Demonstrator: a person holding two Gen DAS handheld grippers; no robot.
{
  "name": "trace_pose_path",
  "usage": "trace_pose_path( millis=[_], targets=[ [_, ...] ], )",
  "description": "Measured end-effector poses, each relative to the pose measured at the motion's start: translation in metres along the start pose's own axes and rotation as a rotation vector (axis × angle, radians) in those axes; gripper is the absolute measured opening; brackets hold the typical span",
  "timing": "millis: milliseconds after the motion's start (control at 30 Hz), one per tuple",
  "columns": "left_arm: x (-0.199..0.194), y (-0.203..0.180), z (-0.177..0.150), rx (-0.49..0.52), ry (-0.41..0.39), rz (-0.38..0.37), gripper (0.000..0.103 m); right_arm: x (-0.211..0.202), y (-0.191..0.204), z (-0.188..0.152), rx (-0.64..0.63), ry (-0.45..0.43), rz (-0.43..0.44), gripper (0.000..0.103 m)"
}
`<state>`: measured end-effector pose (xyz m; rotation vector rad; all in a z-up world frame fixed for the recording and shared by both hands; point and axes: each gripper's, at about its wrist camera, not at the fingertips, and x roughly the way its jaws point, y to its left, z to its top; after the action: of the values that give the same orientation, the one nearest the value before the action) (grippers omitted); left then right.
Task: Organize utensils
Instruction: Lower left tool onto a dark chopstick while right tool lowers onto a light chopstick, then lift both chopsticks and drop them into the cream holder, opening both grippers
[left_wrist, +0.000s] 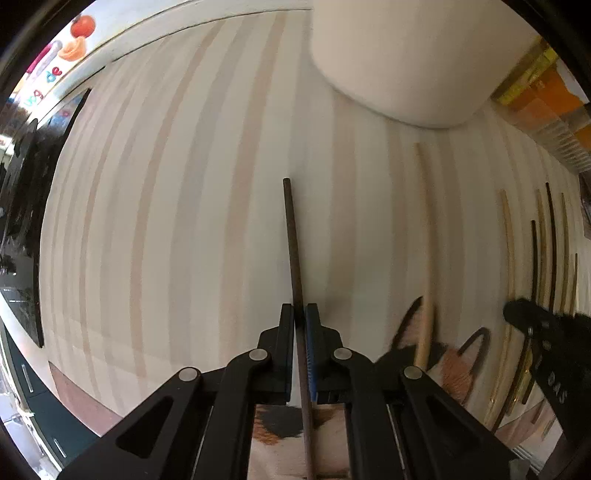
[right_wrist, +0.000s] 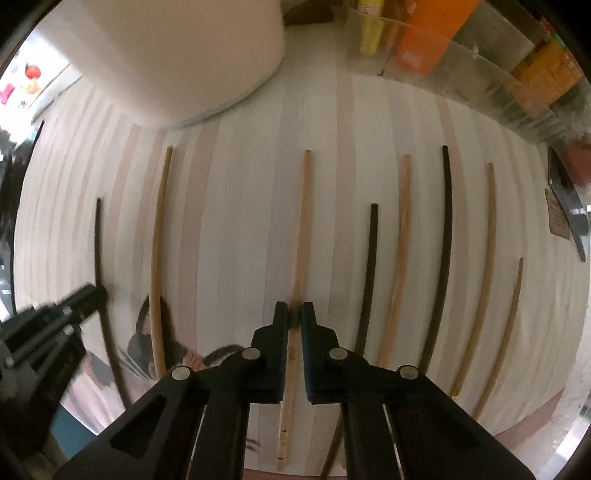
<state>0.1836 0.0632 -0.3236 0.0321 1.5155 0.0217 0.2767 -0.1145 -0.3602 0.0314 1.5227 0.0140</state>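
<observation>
My left gripper (left_wrist: 300, 308) is shut on a dark brown chopstick (left_wrist: 291, 236) that points forward over the striped wooden board (left_wrist: 166, 221); the gripper also shows in the right wrist view (right_wrist: 85, 295), with the stick (right_wrist: 98, 236) beyond it. My right gripper (right_wrist: 294, 306) has its jaws close around a light wooden chopstick (right_wrist: 302, 221) lying on the board; whether they touch it I cannot tell. Several more light and dark chopsticks lie in a row to the right, such as a dark one (right_wrist: 369, 273) and a light one (right_wrist: 399, 251). Another light chopstick (left_wrist: 426, 236) lies between the grippers.
A large white round container (left_wrist: 399, 62) stands at the back of the board, also in the right wrist view (right_wrist: 177, 55). Clear bins with orange and yellow packages (right_wrist: 436, 33) line the back right. A cat-pattern mat (left_wrist: 454, 369) lies at the near edge.
</observation>
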Motion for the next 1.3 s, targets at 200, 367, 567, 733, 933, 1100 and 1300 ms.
trace_pose_path(
  millis=[200, 367, 567, 733, 933, 1100, 1300],
  targets=[
    [-0.003, 0.015, -0.014, -0.008, 0.017, -0.018, 0.004, 0.005, 0.007, -0.031, -0.053, 0.051, 0.006, 0.007],
    [0.002, 0.031, -0.01, 0.005, 0.019, -0.012, 0.004, 0.008, 0.0, -0.044, -0.038, 0.07, 0.021, 0.007],
    [0.008, 0.008, -0.019, 0.013, 0.024, -0.006, 0.004, 0.013, -0.014, -0.038, -0.045, 0.094, 0.007, 0.007],
    [0.006, -0.017, -0.012, 0.01, 0.02, 0.007, 0.003, 0.011, -0.003, -0.018, -0.073, 0.096, -0.039, 0.007],
    [0.007, -0.018, -0.012, 0.014, 0.022, -0.002, 0.003, 0.005, 0.012, -0.017, -0.071, 0.084, -0.054, 0.007],
    [0.005, -0.009, -0.009, 0.024, 0.032, -0.002, 0.003, 0.006, 0.017, -0.014, -0.092, 0.104, -0.057, 0.008],
    [0.006, -0.016, -0.008, 0.01, 0.021, 0.016, 0.003, 0.007, 0.021, -0.01, -0.08, 0.102, -0.058, 0.008]
  ],
)
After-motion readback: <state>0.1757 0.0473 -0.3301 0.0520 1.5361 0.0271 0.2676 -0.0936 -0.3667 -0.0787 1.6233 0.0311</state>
